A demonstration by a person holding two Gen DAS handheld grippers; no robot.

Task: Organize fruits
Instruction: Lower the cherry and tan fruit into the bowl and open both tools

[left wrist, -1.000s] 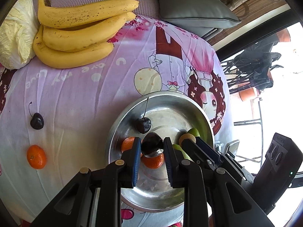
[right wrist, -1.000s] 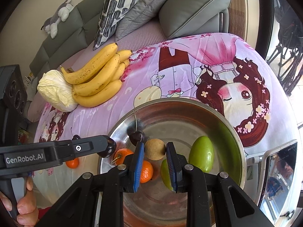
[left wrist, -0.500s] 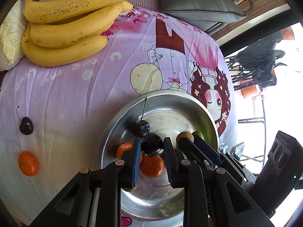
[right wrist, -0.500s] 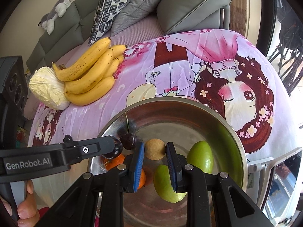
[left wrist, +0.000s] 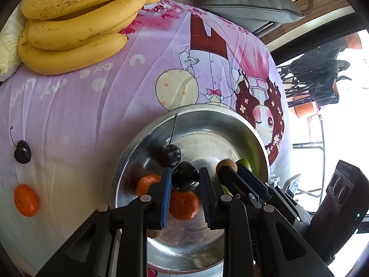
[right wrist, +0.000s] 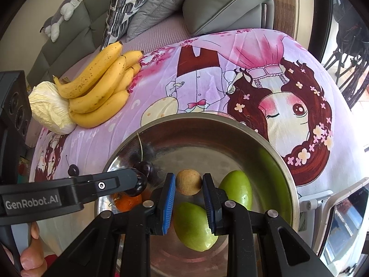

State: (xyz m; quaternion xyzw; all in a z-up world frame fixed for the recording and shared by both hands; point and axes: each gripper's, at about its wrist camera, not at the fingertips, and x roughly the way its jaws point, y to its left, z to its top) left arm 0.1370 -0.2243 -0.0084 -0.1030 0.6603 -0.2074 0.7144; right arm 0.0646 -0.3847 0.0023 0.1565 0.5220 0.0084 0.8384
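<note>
A steel bowl (left wrist: 244,124) (right wrist: 276,147) sits on the pink cartoon cloth. My left gripper (left wrist: 185,179) is shut on a dark cherry (left wrist: 185,176) over the bowl, next to a stemmed cherry (left wrist: 170,154) and two tangerines (left wrist: 184,204) inside. My right gripper (right wrist: 188,182) is shut on a small tan round fruit (right wrist: 188,182) above two green fruits (right wrist: 193,226) in the bowl. A loose cherry (left wrist: 22,154) and a tangerine (left wrist: 25,199) lie on the cloth at left.
A bunch of bananas (left wrist: 76,23) (right wrist: 101,87) and a cabbage (right wrist: 50,108) lie at the far left of the cloth. Grey sofa cushions (right wrist: 221,2) stand behind. The cloth's right edge drops toward a window area.
Both grippers have moved forward and lower over the bowl, each keeping its fruit. The held cherry now sits close beside the stemmed cherry.
</note>
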